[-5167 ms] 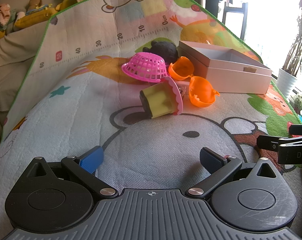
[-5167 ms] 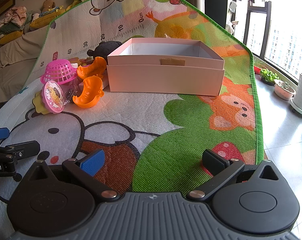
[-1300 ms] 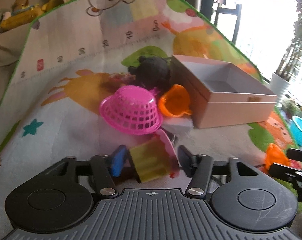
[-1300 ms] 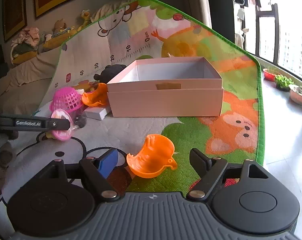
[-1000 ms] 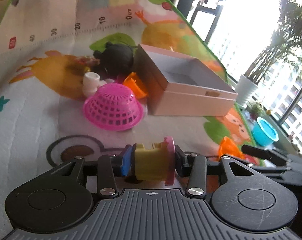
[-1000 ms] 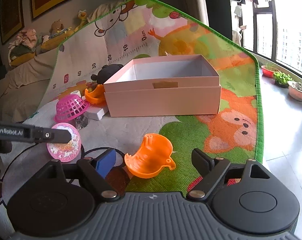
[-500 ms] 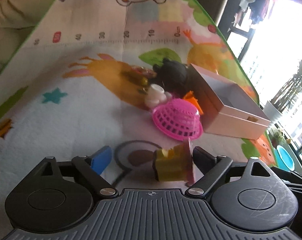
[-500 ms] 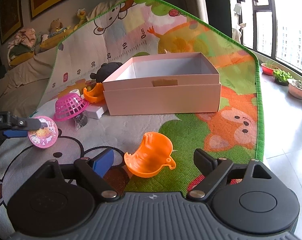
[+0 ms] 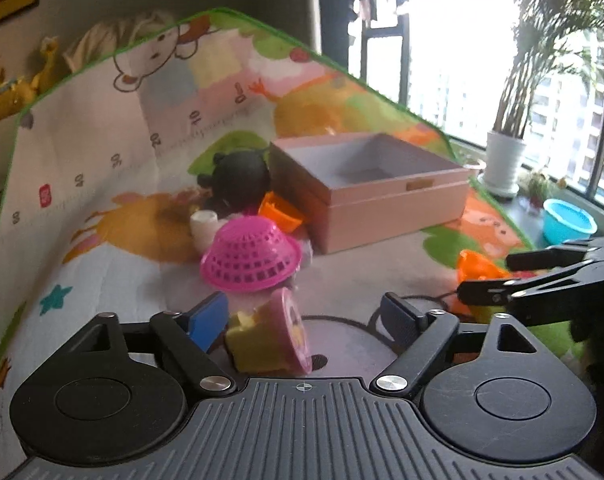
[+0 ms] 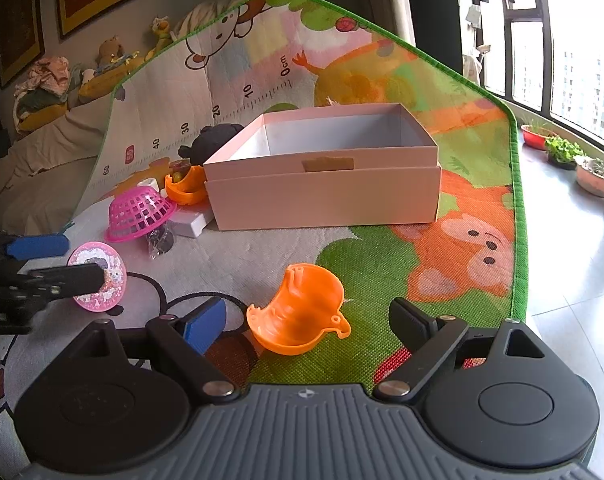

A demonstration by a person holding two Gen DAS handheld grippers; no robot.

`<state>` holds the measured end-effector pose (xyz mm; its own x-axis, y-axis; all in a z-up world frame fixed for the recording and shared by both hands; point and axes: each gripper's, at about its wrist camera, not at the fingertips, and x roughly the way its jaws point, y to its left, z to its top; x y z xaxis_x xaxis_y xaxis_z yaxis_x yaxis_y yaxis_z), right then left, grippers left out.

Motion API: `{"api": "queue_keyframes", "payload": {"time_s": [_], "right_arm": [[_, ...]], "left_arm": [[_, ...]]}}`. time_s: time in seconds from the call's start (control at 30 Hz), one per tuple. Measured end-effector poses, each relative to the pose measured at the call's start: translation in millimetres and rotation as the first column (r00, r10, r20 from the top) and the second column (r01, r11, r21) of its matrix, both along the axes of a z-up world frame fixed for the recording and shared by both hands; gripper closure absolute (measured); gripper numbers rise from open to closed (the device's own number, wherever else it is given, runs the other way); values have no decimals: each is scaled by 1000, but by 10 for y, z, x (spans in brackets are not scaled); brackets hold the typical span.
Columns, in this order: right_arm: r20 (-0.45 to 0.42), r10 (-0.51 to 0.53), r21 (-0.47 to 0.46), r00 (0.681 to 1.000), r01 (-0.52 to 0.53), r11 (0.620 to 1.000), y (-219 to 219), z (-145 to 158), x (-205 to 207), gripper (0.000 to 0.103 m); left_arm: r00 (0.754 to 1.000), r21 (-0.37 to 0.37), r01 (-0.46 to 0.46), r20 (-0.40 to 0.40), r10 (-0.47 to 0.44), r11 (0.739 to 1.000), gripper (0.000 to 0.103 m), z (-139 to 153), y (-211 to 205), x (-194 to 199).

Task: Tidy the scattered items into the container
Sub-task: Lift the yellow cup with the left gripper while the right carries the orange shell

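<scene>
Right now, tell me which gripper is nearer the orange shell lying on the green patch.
Right. The right gripper is open around the orange shell; the left gripper sits off to its left, straddling the yellow-and-pink toy.

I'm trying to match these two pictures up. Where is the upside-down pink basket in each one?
Left wrist view: the pink basket sits mid-frame, upside down, just beyond the left gripper.
Right wrist view: the same basket is at the left, left of the box.
Shared landmark: the pink box, open-topped, to the basket's right in both views.
</scene>
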<state>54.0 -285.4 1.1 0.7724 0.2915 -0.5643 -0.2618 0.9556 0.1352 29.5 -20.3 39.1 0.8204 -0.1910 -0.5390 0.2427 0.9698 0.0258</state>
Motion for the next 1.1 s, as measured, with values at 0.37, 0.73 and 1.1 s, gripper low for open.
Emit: {"api": "queue_keyframes", "payload": {"time_s": [0.37,0.73,1.1], "right_arm": [[0,-2,7,1000,2,1000,-8,0,3,11],[-18,-7,-1,1000,7,1000,6,-12,28,11],[-20,-8,-2,1000,8,1000,0,-13,32,11]], "left_arm": [[958,-318,-246,-223,179,916,56,-115,799,265],[925,-430,-362,-274,262,827,31,-183,1261,205],[948,-270,-317,-119,295,909,15,3,1132,45]]}}
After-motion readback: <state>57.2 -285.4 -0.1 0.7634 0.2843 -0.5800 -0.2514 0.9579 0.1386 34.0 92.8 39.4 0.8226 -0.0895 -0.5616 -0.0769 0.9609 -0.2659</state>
